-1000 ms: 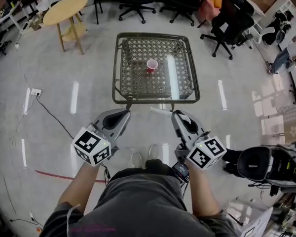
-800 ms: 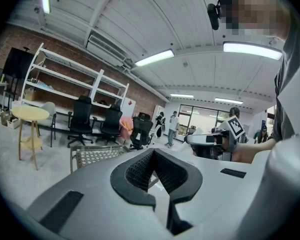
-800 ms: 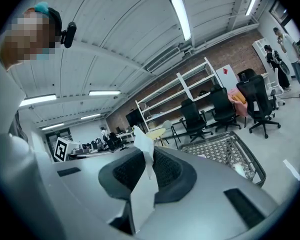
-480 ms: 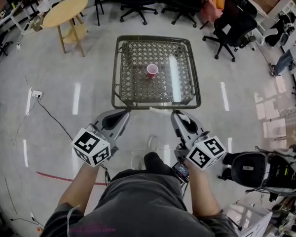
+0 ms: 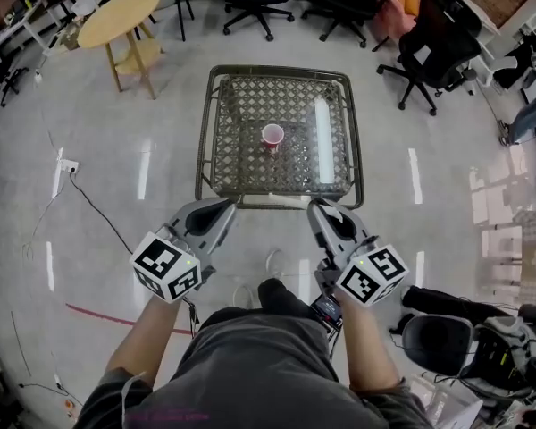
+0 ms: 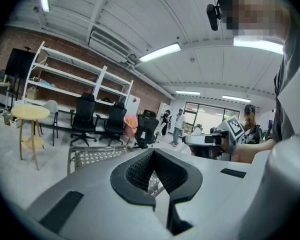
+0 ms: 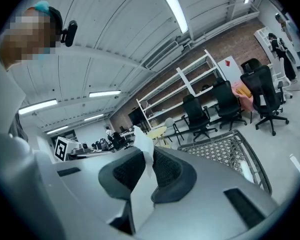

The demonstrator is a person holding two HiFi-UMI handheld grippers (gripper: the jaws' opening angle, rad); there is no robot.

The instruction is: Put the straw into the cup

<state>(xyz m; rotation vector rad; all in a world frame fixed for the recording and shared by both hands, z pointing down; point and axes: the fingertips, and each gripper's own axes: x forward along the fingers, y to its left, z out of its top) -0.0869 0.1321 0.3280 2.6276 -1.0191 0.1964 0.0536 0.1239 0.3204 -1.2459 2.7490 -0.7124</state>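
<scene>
1. While the left gripper [image 5: 225, 209] hovers short of the near edge of the surface [image 5: 241, 155], its jaws sit drawn together with nothing between them. It looks idle.
2. At the middle of the surface stands the pink cup [image 5: 272, 137], upright and open-mouthed, well apart from both grippers.
3. The right gripper [image 5: 319, 209] has its jaws pinched on the white straw [image 7: 141, 143], which pokes out past them.
4. The step in hand appears to be carrying the straw to the cup; nothing is inserted yet. The next move calls for reaching over the surface, tipping the straw's end down, and centring it over the mouth before letting go.
</scene>
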